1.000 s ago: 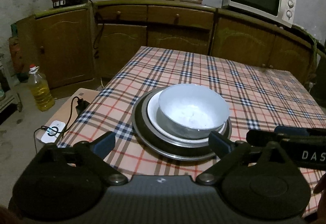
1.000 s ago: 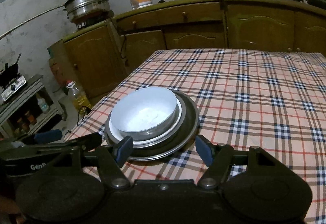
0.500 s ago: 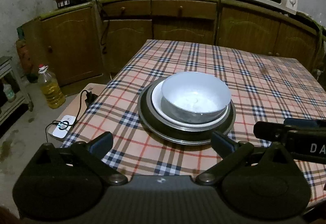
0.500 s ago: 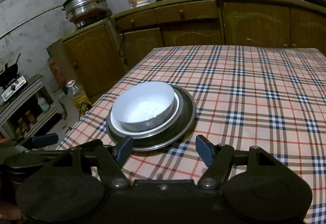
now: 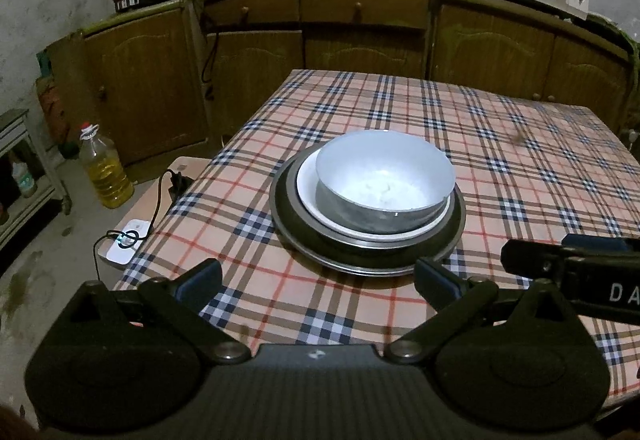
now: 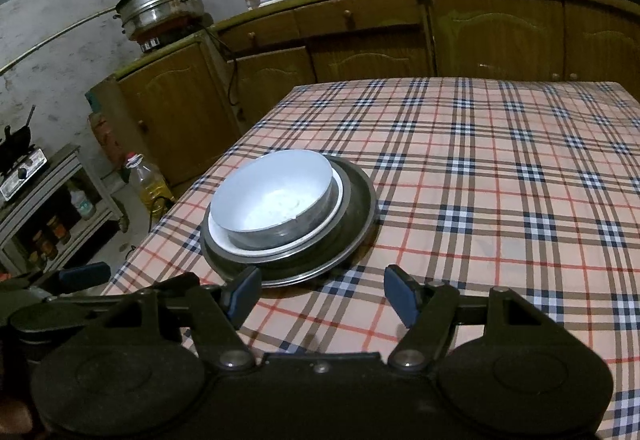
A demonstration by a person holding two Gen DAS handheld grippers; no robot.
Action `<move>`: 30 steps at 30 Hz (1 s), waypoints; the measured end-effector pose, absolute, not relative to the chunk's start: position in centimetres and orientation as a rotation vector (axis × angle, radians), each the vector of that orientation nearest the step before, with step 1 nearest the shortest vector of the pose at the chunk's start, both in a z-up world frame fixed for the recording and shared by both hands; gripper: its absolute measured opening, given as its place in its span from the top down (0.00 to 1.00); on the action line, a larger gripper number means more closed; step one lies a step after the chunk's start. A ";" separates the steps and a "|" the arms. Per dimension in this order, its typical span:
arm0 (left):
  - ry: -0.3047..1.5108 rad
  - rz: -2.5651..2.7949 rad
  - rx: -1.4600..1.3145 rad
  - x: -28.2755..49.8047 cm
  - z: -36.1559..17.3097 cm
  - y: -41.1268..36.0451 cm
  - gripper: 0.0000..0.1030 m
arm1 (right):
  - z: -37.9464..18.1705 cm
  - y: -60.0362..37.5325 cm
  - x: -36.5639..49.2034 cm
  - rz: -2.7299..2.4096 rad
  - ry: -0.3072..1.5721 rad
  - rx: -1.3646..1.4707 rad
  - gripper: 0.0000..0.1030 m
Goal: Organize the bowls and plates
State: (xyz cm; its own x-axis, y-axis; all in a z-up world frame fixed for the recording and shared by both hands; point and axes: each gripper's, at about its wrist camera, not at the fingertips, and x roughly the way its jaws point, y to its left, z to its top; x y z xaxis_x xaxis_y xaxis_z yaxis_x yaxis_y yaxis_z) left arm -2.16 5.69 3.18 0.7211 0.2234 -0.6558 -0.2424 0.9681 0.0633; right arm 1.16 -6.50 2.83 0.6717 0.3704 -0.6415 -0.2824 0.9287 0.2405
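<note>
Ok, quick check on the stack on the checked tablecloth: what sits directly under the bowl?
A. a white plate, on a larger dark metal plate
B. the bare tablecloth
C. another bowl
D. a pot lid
A: the bowl rests on a white plate, which lies on a larger dark metal plate.

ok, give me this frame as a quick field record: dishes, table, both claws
stack: bowl on white plate, both nested in a metal tray
bowl contents: interior looks pale; cannot tell if anything is in it
surface: checked tablecloth
left claw: open, empty, short of the tray's near rim
right claw: open, empty, near the tray's near rim
contact: neither claw touches the stack
</note>
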 end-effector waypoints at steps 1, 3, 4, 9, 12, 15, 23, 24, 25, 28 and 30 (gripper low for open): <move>0.723 0.259 -0.029 -2.1 3.1 5.7 0.00 | 2.8 -6.5 1.2 0.369 0.750 0.125 0.21; 0.727 0.262 -0.031 -2.1 3.0 5.7 0.00 | 2.7 -6.5 1.2 0.372 0.754 0.127 0.21; 0.730 0.263 -0.031 -2.0 3.0 5.7 0.00 | 2.7 -6.5 1.3 0.372 0.755 0.128 0.21; 0.737 0.268 -0.036 -1.9 2.9 5.7 0.00 | 2.5 -6.5 1.3 0.372 0.759 0.130 0.21; 0.743 0.269 -0.040 -1.9 2.8 5.7 0.00 | 2.3 -6.5 1.4 0.373 0.762 0.131 0.21; 0.749 0.270 -0.043 -1.8 2.7 5.6 0.00 | 2.2 -6.6 1.4 0.373 0.764 0.134 0.21; 0.763 0.271 -0.051 -1.6 2.5 5.6 0.00 | 1.9 -6.6 1.5 0.371 0.770 0.137 0.21; 0.764 0.271 -0.053 -1.6 2.4 5.6 0.00 | 1.8 -6.6 1.5 0.370 0.772 0.138 0.21; 0.766 0.270 -0.054 -1.5 2.4 5.6 0.00 | 1.7 -6.6 1.5 0.370 0.772 0.138 0.21; 0.767 0.272 -0.056 -1.5 2.4 5.5 0.00 | 1.6 -6.6 1.5 0.371 0.773 0.140 0.21; 0.768 0.273 -0.056 -1.5 2.3 5.4 0.00 | 1.5 -6.6 1.5 0.370 0.774 0.138 0.21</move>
State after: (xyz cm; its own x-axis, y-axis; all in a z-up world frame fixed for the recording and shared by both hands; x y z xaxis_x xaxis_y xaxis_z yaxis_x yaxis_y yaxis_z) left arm -1.47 5.43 2.29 0.6858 0.2234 -0.6927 -0.2639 0.9633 0.0494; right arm 1.48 -6.57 1.49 0.6548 0.3751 -0.6562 -0.2746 0.9269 0.2558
